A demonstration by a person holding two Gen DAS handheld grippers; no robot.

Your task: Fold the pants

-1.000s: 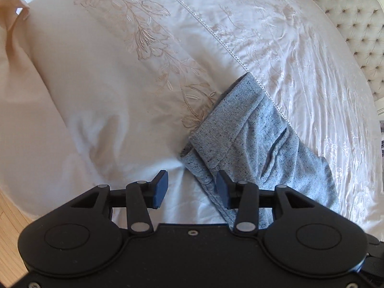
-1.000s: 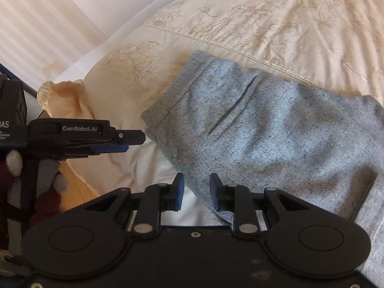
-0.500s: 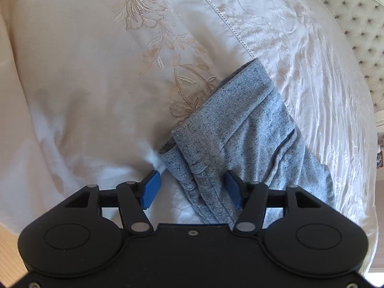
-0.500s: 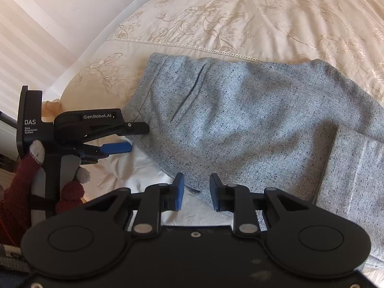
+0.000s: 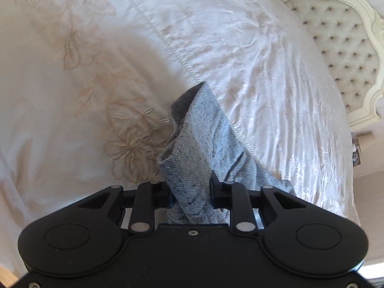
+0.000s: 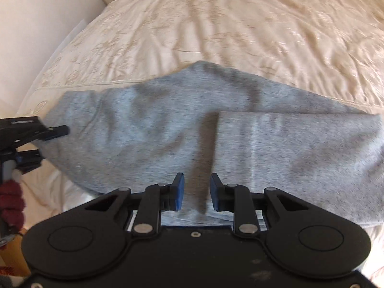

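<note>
Pants (image 5: 201, 148): lying on bed (image 5: 276, 60), one end bunching upward. Left tool (image 5: 190, 193): having just been closing, now pinching that end. Right tool (image 6: 196, 193): hovering spread over the fabric, gripping nothing. Fold beginning.

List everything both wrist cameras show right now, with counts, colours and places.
Pants: one, grey, lying across the bed, one end bunched up in the left gripper.
Bedspread: one, cream with embroidered flowers, under the pants.
Headboard: one, cream, tufted, at the far end of the bed.
Wall: white, beside the bed.
Left gripper: one, black with blue pads, jaws just closed onto the pants.
Right gripper: one, black with blue pads, open above the pants.
Sleeve: dark red, behind the left gripper.
</note>
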